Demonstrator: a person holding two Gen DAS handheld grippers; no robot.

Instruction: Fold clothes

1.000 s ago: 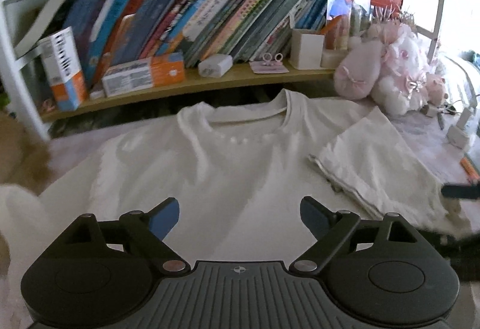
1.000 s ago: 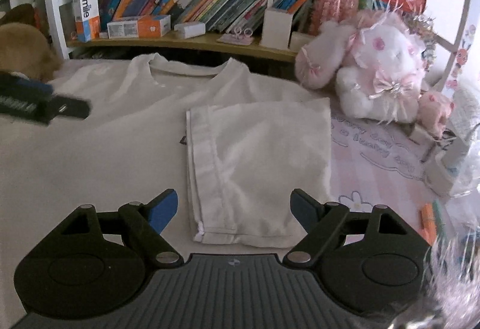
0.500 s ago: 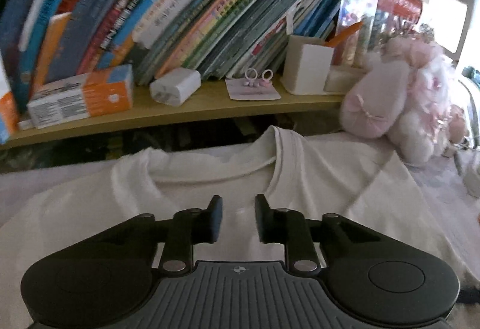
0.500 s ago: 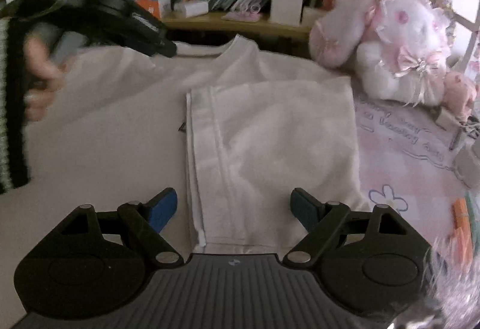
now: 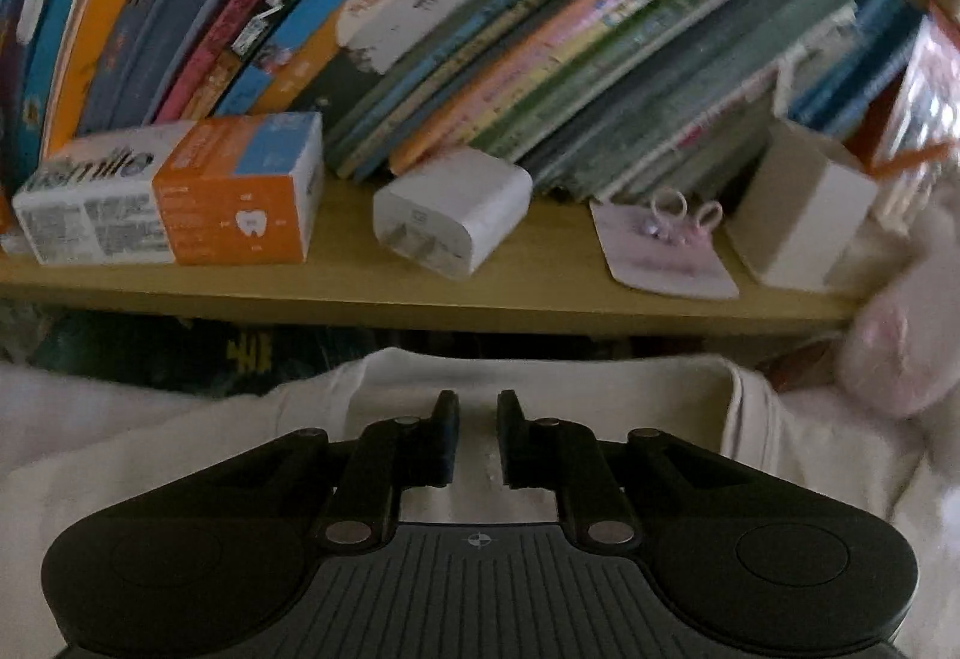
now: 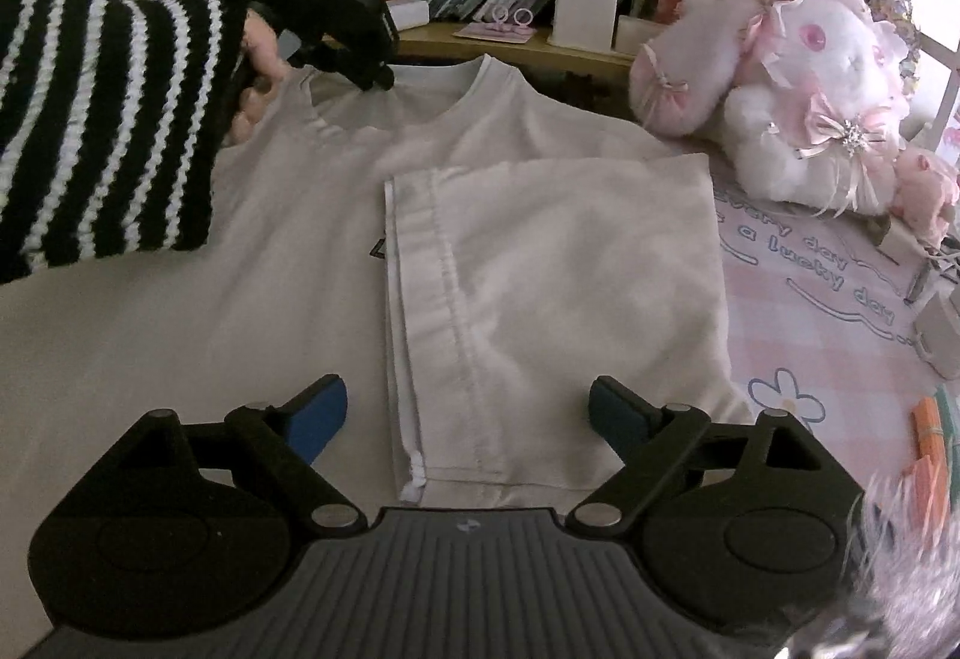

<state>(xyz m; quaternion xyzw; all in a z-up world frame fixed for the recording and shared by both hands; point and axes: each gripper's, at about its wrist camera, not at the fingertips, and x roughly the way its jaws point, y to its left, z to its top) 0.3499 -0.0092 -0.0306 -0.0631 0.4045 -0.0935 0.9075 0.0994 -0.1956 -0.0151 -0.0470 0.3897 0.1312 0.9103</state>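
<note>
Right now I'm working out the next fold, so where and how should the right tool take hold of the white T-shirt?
Grip the T-shirt at the bottom hem of its folded-over right side, coming in low from the near edge. That hem lies flat just ahead of the open right tool, between its spread jaws, while the left tool is at the collar.

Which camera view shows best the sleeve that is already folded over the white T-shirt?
The right wrist view: the folded sleeve lies whole on the T-shirt. The left wrist view shows only the collar, no sleeve.
</note>
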